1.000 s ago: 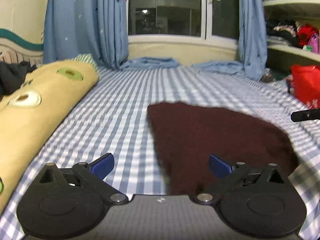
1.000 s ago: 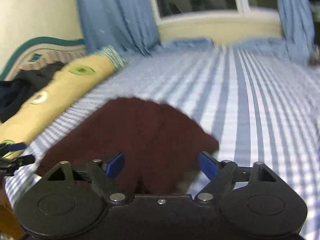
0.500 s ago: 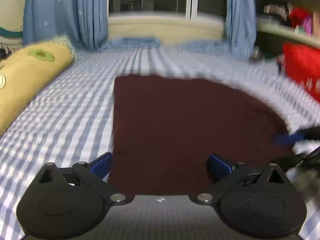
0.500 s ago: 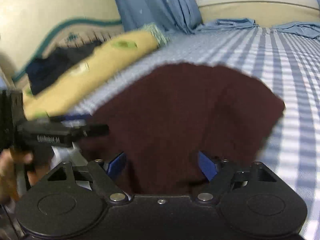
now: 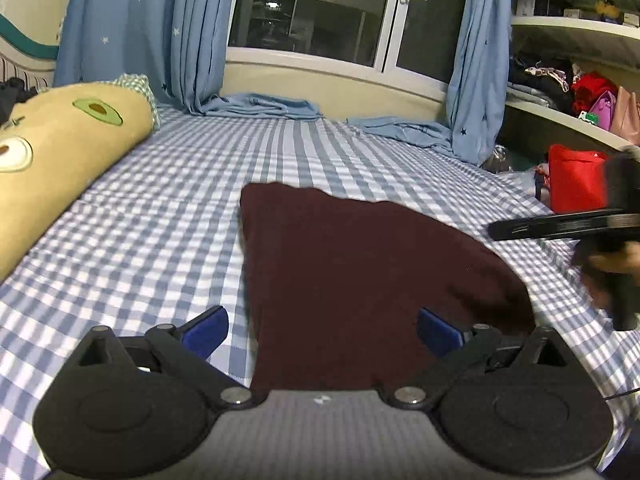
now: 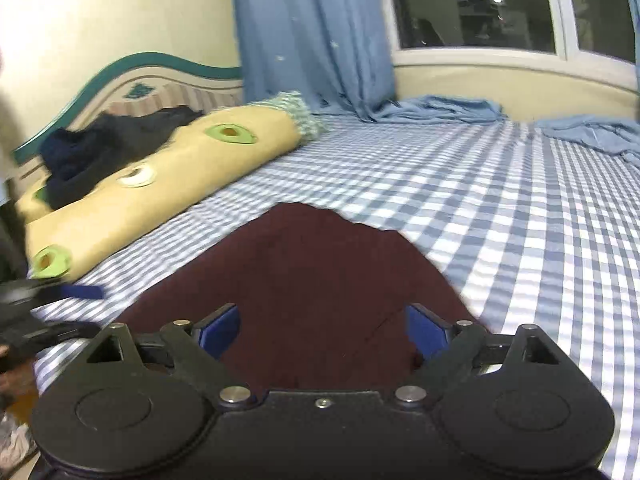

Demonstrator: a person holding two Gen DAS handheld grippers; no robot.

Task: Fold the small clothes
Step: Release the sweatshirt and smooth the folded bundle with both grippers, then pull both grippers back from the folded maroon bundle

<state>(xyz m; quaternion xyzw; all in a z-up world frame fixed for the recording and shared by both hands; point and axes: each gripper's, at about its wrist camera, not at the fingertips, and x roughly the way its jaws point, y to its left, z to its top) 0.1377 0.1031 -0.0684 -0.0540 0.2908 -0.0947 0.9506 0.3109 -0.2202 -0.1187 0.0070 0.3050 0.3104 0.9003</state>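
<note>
A dark maroon garment (image 5: 360,272) lies flat, folded, on the blue checked bedsheet (image 5: 160,216); it also shows in the right wrist view (image 6: 312,280). My left gripper (image 5: 322,330) is open and empty, just above the garment's near left edge. My right gripper (image 6: 322,330) is open and empty over the garment's near end. The right gripper also shows at the right edge of the left wrist view (image 5: 560,226). The left gripper's blue fingertips (image 6: 80,291) show at the left edge of the right wrist view.
A long yellow avocado-print pillow (image 5: 52,152) lies along the left side of the bed, with dark clothes (image 6: 108,148) on it by the headboard. Blue curtains (image 5: 140,36) and a window are at the far end. A red bag (image 5: 576,178) and shelves stand on the right.
Both grippers have shifted their aim over the garment, which now lies still. The right wrist view has swung back from left to face the bed's far end. Both jaws stay open.
</note>
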